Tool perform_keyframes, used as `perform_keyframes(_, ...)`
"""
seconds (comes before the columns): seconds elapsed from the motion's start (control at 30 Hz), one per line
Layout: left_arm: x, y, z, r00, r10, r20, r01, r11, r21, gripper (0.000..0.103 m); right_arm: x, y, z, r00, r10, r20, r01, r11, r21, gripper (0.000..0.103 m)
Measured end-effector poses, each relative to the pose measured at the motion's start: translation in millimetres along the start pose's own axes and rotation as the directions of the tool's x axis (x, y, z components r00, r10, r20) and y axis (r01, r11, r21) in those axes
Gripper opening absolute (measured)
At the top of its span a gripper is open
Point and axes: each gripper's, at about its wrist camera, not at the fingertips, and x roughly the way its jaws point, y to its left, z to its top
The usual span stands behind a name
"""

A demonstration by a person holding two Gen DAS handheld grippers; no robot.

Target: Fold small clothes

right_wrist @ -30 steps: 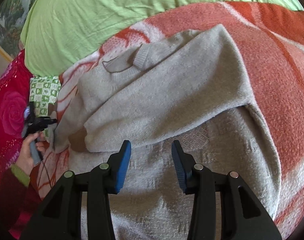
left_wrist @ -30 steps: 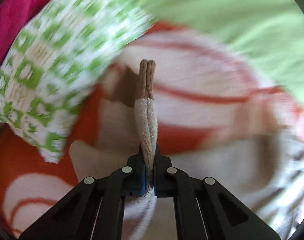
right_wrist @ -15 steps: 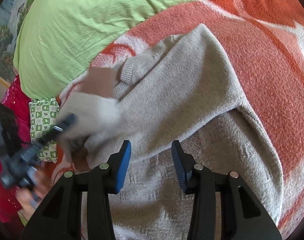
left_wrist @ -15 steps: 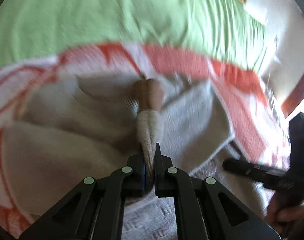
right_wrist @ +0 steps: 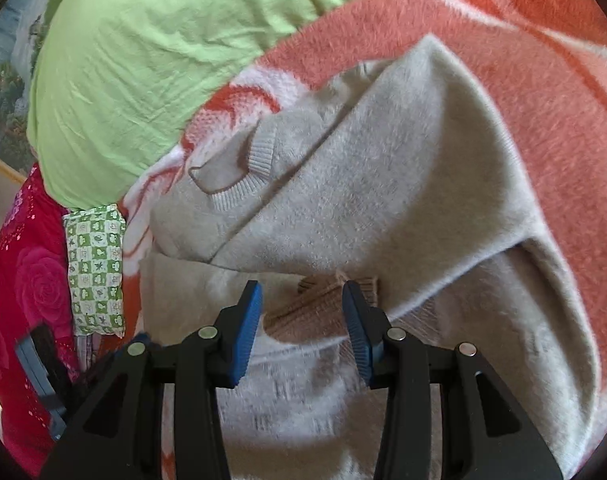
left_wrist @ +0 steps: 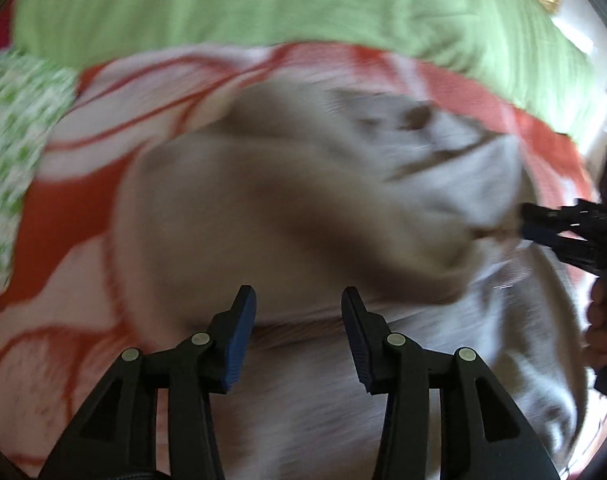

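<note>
A small beige knit sweater [right_wrist: 383, 184] lies on the orange and white blanket [right_wrist: 523, 80], both sleeves folded across its body. The tan ribbed cuff [right_wrist: 315, 304] of one sleeve lies just ahead of my right gripper [right_wrist: 301, 312], which is open and empty above the sweater. In the left wrist view the sweater [left_wrist: 283, 208] is blurred by motion. My left gripper [left_wrist: 297, 320] is open and empty over its near edge. The right gripper [left_wrist: 563, 232] shows at the right edge of that view, close to the sweater.
A green pillow [right_wrist: 151, 60] lies beyond the sweater, also seen in the left wrist view [left_wrist: 263, 4]. A small green and white patterned pillow [right_wrist: 97, 268] and red floral fabric [right_wrist: 27, 288] lie to the left.
My left gripper swung the sleeve cuff across the sweater, opened and let it go. The cuff now lies in front of my right gripper. The right gripper stayed open.
</note>
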Motion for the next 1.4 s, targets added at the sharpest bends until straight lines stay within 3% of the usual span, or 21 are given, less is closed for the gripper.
perform_keyframes(0.1, 5, 30, -4, 0.997, 0.073, -0.008, -0.074, 0.996, -0.041, 0.045, 9, -5, -4, 0.999, -0.049, -0.016, 0.049, 0.998, 0.042, 0.043)
perform_keyframes(0.23, 22, 52, -4, 0.990, 0.138, -0.028, -0.140, 0.989, -0.053, 0.045, 14, -11, -10, 0.998, -0.048, -0.034, 0.051, 0.994, 0.093, 0.046)
perform_keyframes(0.37, 27, 62, -15, 0.991, 0.115, -0.067, -0.120, 0.990, -0.076, 0.045, 10, -8, -10, 0.994, -0.104, -0.016, 0.105, 0.989, 0.108, 0.048)
perform_keyframes(0.57, 37, 58, -15, 0.987, 0.147, -0.061, -0.150, 0.987, -0.059, 0.045, 1, -21, -20, 0.996, -0.048, -0.081, 0.066, 0.968, 0.243, 0.050)
perform_keyframes(0.67, 44, 59, -8, 0.985, 0.162, -0.063, -0.166, 0.983, -0.072, 0.045, 9, -21, -25, 0.993, 0.051, -0.110, -0.014, 0.948, 0.319, 0.050)
perform_keyframes(0.77, 46, 57, -6, 0.983, 0.174, -0.064, -0.178, 0.982, -0.069, 0.045, 21, -12, -28, 0.988, 0.091, -0.128, -0.040, 0.934, 0.355, 0.050)
perform_keyframes(0.97, 48, 56, -6, 0.981, 0.181, -0.072, -0.185, 0.981, -0.060, 0.045, 48, -6, -15, 0.983, 0.067, -0.174, 0.005, 0.925, 0.381, 0.053)
perform_keyframes(1.03, 50, 57, -5, 0.981, 0.181, -0.077, -0.186, 0.980, -0.068, 0.045, 57, -11, -15, 0.978, 0.072, -0.194, 0.008, 0.922, 0.386, 0.047)
perform_keyframes(1.07, 51, 57, -4, 0.980, 0.180, -0.080, -0.186, 0.980, -0.075, 0.045, 58, -12, -15, 0.978, 0.077, -0.196, 0.002, 0.927, 0.376, 0.022)
perform_keyframes(1.1, 51, 57, -3, 0.980, 0.182, -0.083, -0.188, 0.979, -0.079, 0.046, 55, -10, -13, 0.979, 0.075, -0.188, -0.003, 0.933, 0.360, 0.010)
perform_keyframes(1.2, 54, 59, 2, 0.979, 0.184, -0.089, -0.191, 0.977, -0.089, 0.047, 20, 12, 7, 0.994, 0.103, -0.040, -0.091, 0.968, 0.232, 0.010)
perform_keyframes(1.23, 55, 60, 4, 0.978, 0.184, -0.093, -0.193, 0.977, -0.092, 0.047, -4, 27, 22, 0.988, 0.145, 0.056, -0.152, 0.977, 0.149, 0.010)
perform_keyframes(1.3, 58, 58, 8, 0.978, 0.181, -0.101, -0.191, 0.977, -0.098, 0.048, -52, 52, 46, 0.951, 0.223, 0.215, -0.223, 0.974, -0.025, 0.010)
perform_keyframes(1.37, 58, 55, 13, 0.982, 0.163, -0.100, -0.173, 0.979, -0.111, 0.052, -82, 62, 62, 0.927, 0.245, 0.283, -0.217, 0.968, -0.127, 0.010)
perform_keyframes(1.4, 58, 53, 15, 0.981, 0.166, -0.096, -0.177, 0.977, -0.117, 0.052, -86, 58, 69, 0.933, 0.244, 0.266, -0.211, 0.967, -0.145, 0.010)
